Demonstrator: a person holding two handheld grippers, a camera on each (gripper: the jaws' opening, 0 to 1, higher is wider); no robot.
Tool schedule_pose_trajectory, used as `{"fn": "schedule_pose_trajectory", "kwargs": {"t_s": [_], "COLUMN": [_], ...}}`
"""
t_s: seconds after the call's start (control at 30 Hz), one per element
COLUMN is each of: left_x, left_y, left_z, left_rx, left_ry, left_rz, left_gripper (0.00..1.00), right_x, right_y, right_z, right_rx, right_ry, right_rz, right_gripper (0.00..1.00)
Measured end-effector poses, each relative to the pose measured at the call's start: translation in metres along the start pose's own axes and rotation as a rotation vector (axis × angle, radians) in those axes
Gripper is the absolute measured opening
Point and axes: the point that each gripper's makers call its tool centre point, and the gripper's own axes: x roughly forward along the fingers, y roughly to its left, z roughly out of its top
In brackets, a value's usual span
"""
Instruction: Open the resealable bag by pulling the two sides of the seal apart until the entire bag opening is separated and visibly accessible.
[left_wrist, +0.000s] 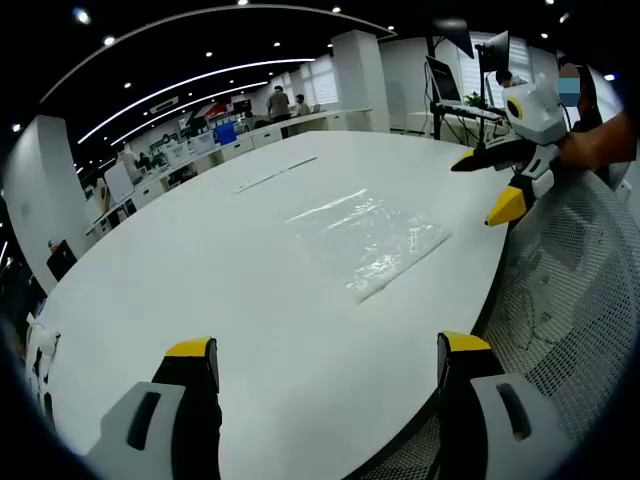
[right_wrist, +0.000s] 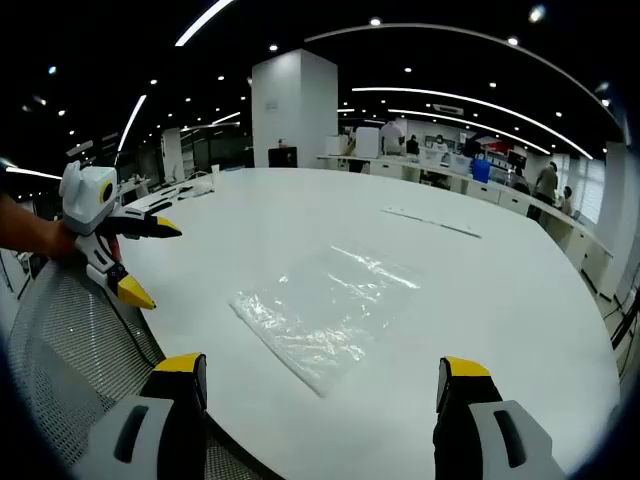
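1. Resealable bag (left_wrist: 367, 243) lies flat on the white bench (left_wrist: 200, 260), clear plastic, near the bench edge on the person's side. Nothing touches it.
2. Left hand-held gripper (left_wrist: 330, 360): jaws spread wide, holding nothing, hovering at the bench edge short of the bag.
3. Right hand-held gripper (right_wrist: 325, 375): same, jaws wide apart and empty, bag (right_wrist: 325, 310) ahead of it.
4. A mesh chair back (right_wrist: 70, 340) sits at the bench edge beside the grippers.
5. Seal looks shut; I can't tell which end carries the zip strip, the film is too glary.
6. Step in hand, as I judge it: approach and grasp. Find the seal end first, then pinch one lip per gripper, just above the zip.
7. Pull lips apart perpendicular to the seal, working along its length. Risk: pinching both layers together, or the bag sliding on the slick bench.
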Motion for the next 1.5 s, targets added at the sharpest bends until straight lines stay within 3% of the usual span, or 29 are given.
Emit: {"fn": "schedule_pose_trajectory", "kwargs": {"t_s": [1.5], "left_x": [0.0008], "left_y": [0.0002], "left_z": [-0.0021], "left_rx": [0.0], "left_ry": [0.006], "left_rz": [-0.004], "left_gripper": [0.88], "right_x": [0.0007], "right_y": [0.0019], "right_z": [-0.0044], "right_rx": [-0.011], "right_ry": [0.026], "right_rz": [0.01], "right_gripper": [0.92]}}
